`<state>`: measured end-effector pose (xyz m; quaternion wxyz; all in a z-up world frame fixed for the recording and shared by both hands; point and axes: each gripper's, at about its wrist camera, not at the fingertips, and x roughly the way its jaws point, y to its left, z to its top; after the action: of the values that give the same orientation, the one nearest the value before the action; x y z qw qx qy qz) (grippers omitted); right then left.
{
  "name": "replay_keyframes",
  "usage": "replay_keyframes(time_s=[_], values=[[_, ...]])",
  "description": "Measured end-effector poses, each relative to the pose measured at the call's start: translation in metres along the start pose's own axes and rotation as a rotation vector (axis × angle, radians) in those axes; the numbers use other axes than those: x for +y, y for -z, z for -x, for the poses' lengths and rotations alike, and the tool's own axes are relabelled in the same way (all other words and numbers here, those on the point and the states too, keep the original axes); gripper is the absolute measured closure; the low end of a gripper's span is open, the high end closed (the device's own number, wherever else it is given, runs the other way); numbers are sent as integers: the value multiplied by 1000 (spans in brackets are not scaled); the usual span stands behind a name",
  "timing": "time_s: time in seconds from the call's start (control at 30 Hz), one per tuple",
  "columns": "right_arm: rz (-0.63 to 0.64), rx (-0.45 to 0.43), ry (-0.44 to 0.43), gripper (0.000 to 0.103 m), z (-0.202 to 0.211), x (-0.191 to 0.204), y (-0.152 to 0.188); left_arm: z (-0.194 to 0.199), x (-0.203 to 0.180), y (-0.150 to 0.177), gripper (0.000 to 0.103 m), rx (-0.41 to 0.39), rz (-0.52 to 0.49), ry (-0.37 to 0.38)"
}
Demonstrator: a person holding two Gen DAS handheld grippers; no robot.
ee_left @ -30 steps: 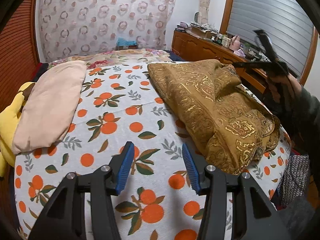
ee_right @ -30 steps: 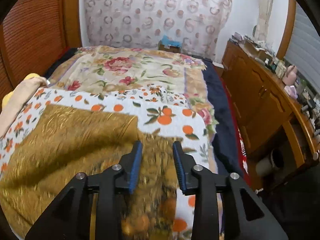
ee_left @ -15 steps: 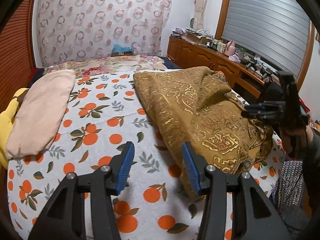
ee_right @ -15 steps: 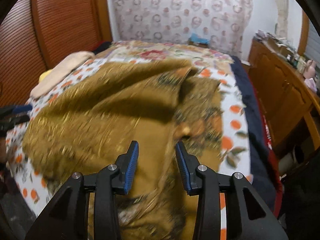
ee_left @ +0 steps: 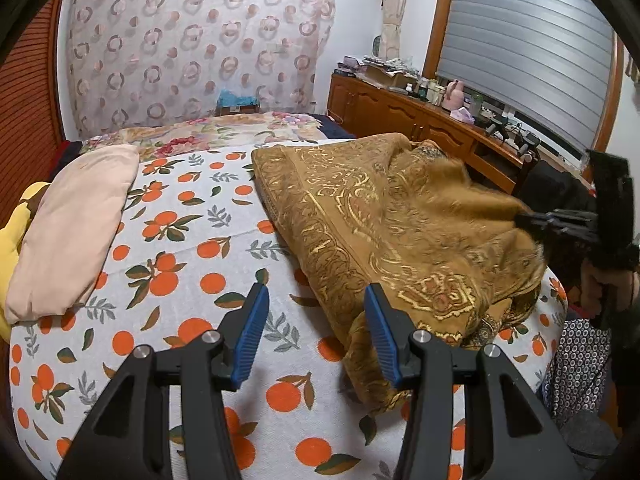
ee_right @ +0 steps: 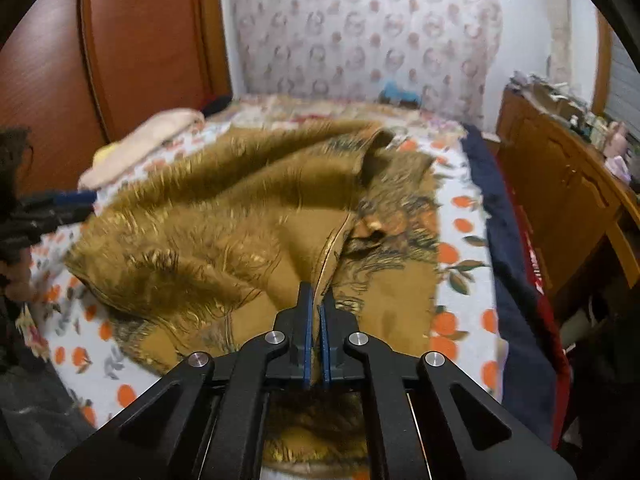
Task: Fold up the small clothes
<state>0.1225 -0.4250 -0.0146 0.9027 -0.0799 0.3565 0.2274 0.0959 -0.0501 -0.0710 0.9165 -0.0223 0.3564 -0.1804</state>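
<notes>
Clearly soft, limp gold cloth (ee_right: 224,216); hem best hold. Right gripper (ee_right: 316,300) pinched hem; left gripper (ee_left: 312,316) half-wide, empty.

right gripper (ee_right: 316,300) clamped tight; left gripper (ee_left: 314,332) jaws parted, empty

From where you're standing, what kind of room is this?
Most likely a bedroom in a home: a bed with an orange-print sheet, a pillow by the headboard, and a cluttered wooden sideboard under the window.
</notes>
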Motion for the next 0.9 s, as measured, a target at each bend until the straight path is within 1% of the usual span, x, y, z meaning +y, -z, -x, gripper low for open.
replay_keyframes(time_s=[0.1, 0.13, 0.2, 0.37, 0.4, 0.43, 0.57, 0.6, 0.67, 0.73, 0.8, 0.9], values=[[-21, -31, 28, 103, 23, -10, 3, 1, -3, 0, 54, -3, -7, 7], [-34, -30, 24, 103, 30, -15, 5, 2, -5, 0, 54, -4, -9, 9], [-44, -19, 46, 103, 38, -22, 12, 2, -6, 0, 54, -4, -11, 13], [-45, 64, 75, 102, 23, -26, 31, -2, -9, -1, 54, 1, -18, 11], [-42, 70, 85, 101, 21, -25, 32, -3, -9, -2, 54, 2, -19, 9], [-44, 69, 92, 99, 19, -25, 31, -3, -9, -2, 54, 3, -19, 7], [-44, 35, 118, 80, 20, -29, 15, -11, -10, -13, 54, 6, -33, -3], [-35, 21, 116, 79, 20, -30, 7, -14, -10, -15, 54, 8, -35, -3], [-5, -3, 117, 70, 17, -32, -7, -22, -9, -23, 54, 14, -40, -5], [20, -18, 120, 63, 8, -36, -23, -30, -8, -30, 54, 19, -43, -12], [33, -28, 111, 62, -7, -42, -41, -38, -7, -35, 54, 27, -40, -14], [38, -22, 84, 62, -40, -53, -70, -50, -5, -40, 54, 45, -36, -22]])
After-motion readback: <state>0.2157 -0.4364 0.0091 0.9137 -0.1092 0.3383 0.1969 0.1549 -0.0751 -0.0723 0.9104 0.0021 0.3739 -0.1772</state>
